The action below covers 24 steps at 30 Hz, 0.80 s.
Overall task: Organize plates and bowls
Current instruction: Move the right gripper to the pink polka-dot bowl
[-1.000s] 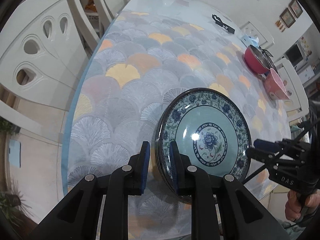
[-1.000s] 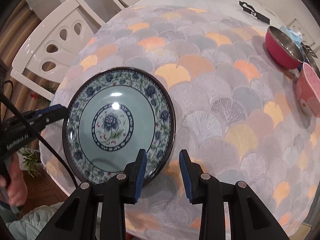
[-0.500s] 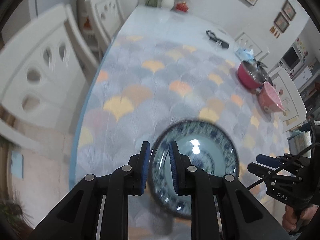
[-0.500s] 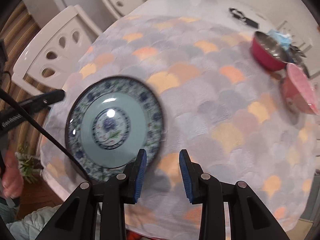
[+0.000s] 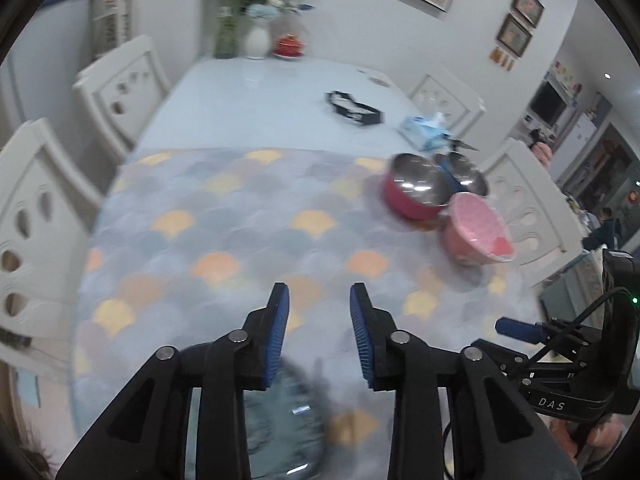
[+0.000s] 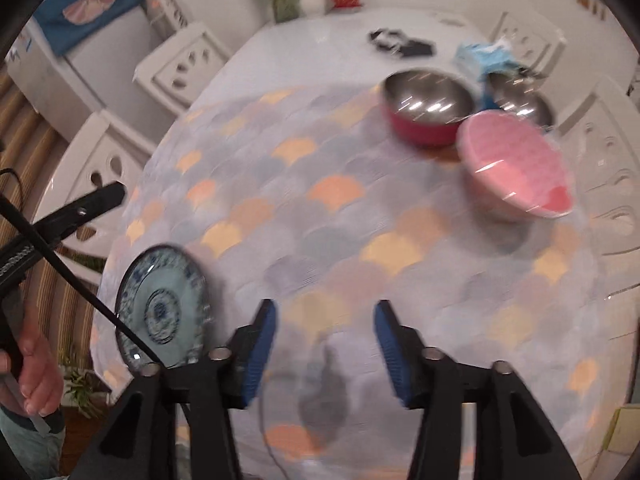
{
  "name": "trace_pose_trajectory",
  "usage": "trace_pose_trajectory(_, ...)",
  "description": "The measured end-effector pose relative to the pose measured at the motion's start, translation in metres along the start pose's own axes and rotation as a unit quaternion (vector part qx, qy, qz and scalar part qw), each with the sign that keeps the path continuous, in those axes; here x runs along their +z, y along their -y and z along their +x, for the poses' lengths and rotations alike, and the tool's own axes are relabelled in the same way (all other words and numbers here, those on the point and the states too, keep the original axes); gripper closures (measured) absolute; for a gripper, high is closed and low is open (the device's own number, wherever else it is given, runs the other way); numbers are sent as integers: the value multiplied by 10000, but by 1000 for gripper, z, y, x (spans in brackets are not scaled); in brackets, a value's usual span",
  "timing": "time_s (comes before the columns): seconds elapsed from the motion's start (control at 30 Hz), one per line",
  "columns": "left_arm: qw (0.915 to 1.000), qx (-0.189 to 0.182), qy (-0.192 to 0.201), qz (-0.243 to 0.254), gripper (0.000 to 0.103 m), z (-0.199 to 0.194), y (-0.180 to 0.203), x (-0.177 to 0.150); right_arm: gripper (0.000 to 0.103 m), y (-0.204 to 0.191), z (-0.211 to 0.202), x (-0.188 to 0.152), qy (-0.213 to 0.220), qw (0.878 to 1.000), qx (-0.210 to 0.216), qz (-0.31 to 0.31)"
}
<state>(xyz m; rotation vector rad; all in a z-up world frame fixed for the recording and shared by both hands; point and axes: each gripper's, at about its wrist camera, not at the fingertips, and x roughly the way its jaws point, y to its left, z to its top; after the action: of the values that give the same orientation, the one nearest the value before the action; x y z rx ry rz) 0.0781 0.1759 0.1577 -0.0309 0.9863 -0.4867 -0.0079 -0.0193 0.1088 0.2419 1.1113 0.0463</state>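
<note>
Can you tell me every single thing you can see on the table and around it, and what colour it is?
plate: one, blue and green flowers, near left edge of the cloth
red bowl: one, shiny silver inside, far right
pink bowl: one, tilted, in front of the red bowl
silver bowl: one, behind the pink bowl
tissue pack: one, light blue, beyond the bowls
black thing: one, too blurry to name, on the bare tabletop
vase: one, white with flowers, far end
tablecloth: one, grey, yellow and orange scales
chairs: white, both sides
left claw: open, empty
right claw: open, empty
</note>
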Motion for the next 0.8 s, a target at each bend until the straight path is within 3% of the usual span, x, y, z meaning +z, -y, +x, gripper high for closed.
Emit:
trace_pose_trajectory(0.1, 9998, -189, 13, 87, 62, 11, 40, 13, 48, 40, -18, 12, 236, 9995, -39, 190)
trace_pose_trajectory(0.2, 9992, -369, 118, 113, 35, 19, 75, 24, 48, 78, -33, 22, 446, 9983, -101, 370)
trace_pose_trajectory(0.5, 9968, -787, 61, 153, 34, 62, 153, 44, 46, 172, -51, 50, 670, 9937, -216, 875)
trace_pose_trajectory(0.8, 9901, -1179, -528, -548, 34, 121, 168, 45, 45, 223, -30, 56, 296, 9921, 46, 1222)
